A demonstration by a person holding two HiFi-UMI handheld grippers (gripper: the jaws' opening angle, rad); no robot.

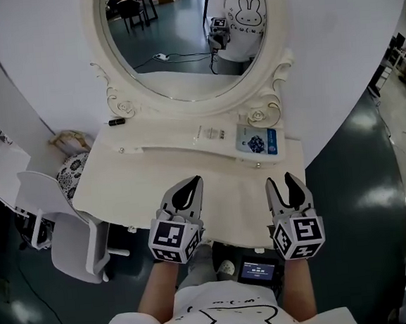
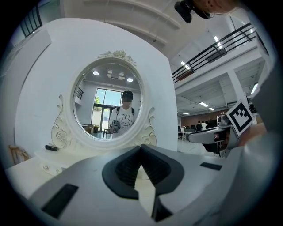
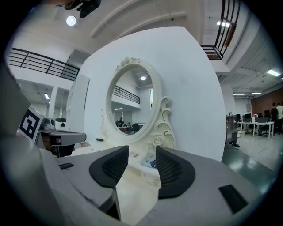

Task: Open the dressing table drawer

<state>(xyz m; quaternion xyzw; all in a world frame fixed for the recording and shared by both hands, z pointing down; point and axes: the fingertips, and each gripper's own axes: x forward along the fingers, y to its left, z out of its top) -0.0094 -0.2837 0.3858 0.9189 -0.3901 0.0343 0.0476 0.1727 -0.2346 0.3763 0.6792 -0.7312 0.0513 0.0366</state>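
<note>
**A:** Where to find the drawer (image 3: pixel 148 175)?

**B:** Below the mirror (image 1: pixel 184 32), at the right end of the low tier. Marked by a small knob (image 1: pixel 258 165). Shut, by the look of it.

**A:** And the grippers?

**B:** Both well short of the mirror's base, over the front of the table (image 1: pixel 120 186), touching nothing. Left gripper (image 1: pixel 191 187): closed tip to tip, empty. Right gripper (image 1: pixel 282 182): spread wide, empty.

**A:** How to do the step well?

**B:** Probably best to carry the right gripper toward the mirror and straddle the knob. Close firmly, then pull straight away from the mirror without lifting. Keep clear of the blue card (image 1: pixel 258 144) lying between knob and mirror.

**A:** Any writing to read?

**B:** None legible. Print on the card and on the labels (image 1: pixel 211 132) below the mirror too small. Same for the line under the rabbit on the shirt (image 1: pixel 246 13) reflected in the mirror. Only square patterns on the cubes (image 1: pixel 174 239).
</note>
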